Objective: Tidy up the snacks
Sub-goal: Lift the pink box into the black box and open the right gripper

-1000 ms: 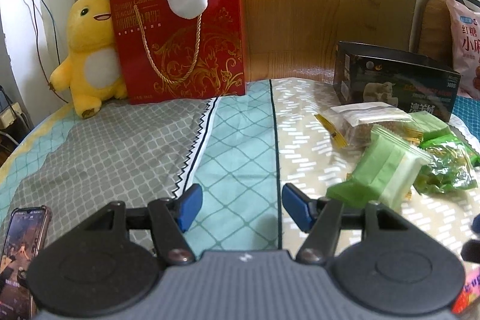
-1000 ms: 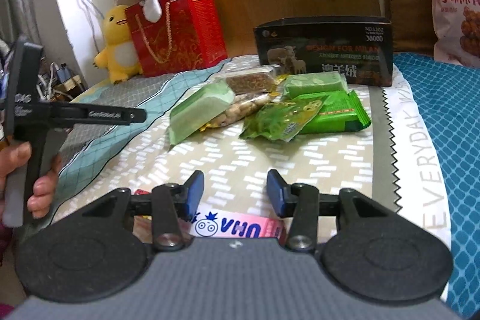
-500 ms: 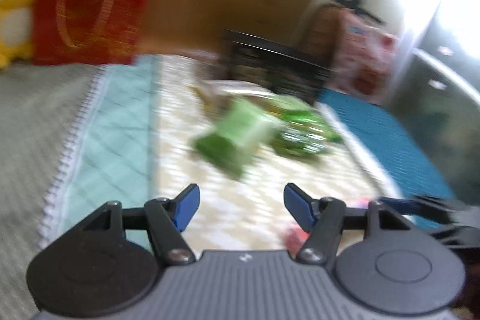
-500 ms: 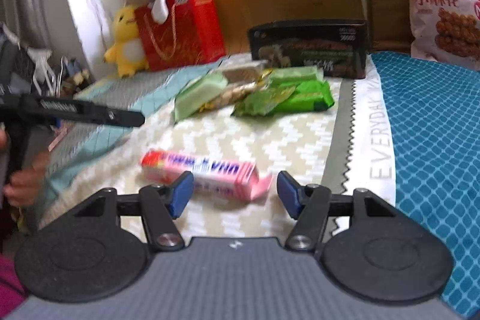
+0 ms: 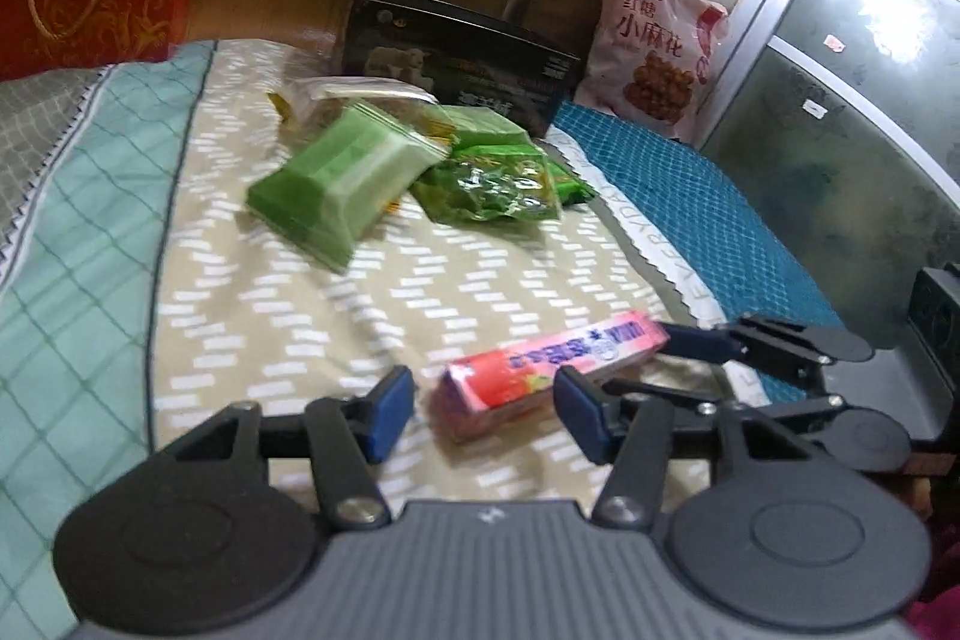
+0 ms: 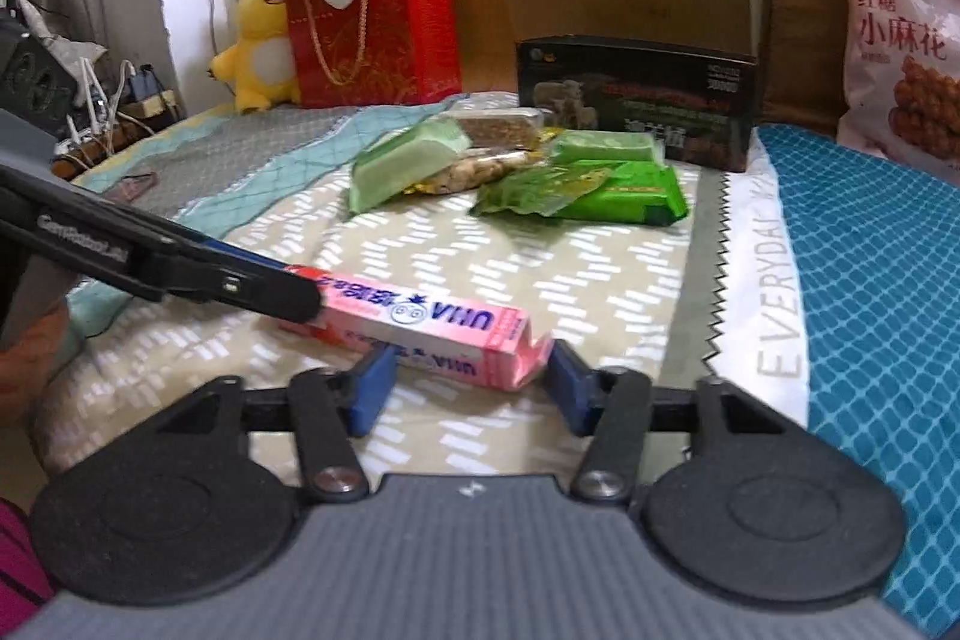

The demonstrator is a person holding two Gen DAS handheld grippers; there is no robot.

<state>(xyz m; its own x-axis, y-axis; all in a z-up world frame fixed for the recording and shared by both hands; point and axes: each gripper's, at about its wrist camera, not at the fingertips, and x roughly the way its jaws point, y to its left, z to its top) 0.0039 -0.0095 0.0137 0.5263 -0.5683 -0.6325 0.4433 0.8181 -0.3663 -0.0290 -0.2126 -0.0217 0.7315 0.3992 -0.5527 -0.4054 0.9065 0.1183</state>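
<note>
A long pink candy box (image 5: 540, 364) lies on the beige patterned bedspread; it also shows in the right wrist view (image 6: 420, 334). My left gripper (image 5: 483, 415) is open with one end of the box between its fingers. My right gripper (image 6: 468, 388) is open around the other end; it shows in the left wrist view (image 5: 708, 340) at the right. A pile of green and clear snack packs (image 5: 408, 154) lies farther back, also seen in the right wrist view (image 6: 522, 166).
A black box (image 6: 636, 100) stands behind the pile. A red gift bag (image 6: 372, 28) with plush toys is at the back left. A big pink snack bag (image 6: 900, 58) leans at the back right. Blue checked bedding (image 6: 870, 280) lies to the right.
My left gripper swung right from the grey-green bedding to the pink box. My right gripper drew back, so the box end now sits between its fingers.
</note>
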